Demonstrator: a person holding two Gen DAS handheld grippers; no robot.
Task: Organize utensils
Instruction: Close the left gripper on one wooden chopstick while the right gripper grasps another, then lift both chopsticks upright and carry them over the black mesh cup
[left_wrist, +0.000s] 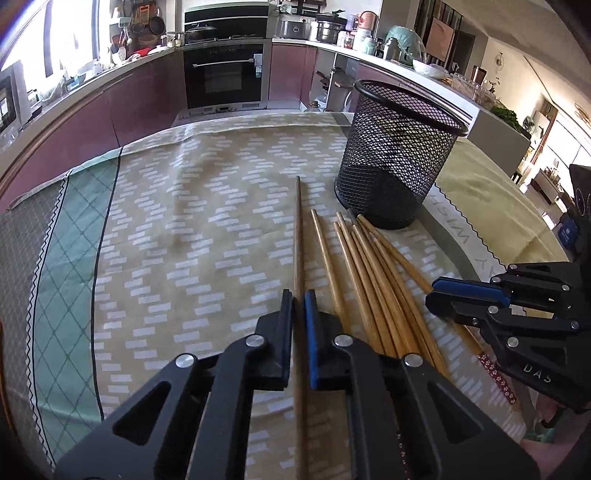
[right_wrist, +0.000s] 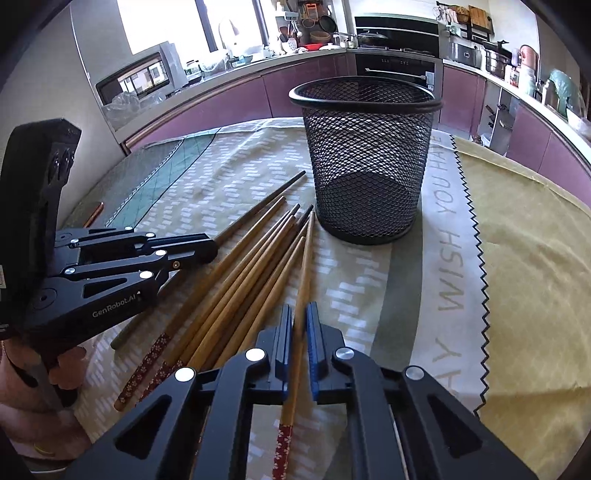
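Lower centre of both frames: left hand-held gripper (left_wrist: 298, 325) clamps dark chopstick (left_wrist: 298, 236) | right hand-held gripper (right_wrist: 300, 332) clamps light chopstick (right_wrist: 306, 266) | remaining chopsticks (right_wrist: 243, 280) fanned on bench (right_wrist: 517, 258), lower left of mesh holder (right_wrist: 365, 162), upper centre

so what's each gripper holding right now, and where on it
Left gripper: one dark chopstick, clamped around mid-shaft. Right gripper: one light chopstick, also mid-shaft, above its red patterned end.

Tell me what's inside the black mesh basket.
Through the mesh basket, only its dark solid bottom shows in the right wrist view; no chopsticks stand in it. The chopsticks lie outside on the cloth. In the left wrist view its interior is too murky to read.
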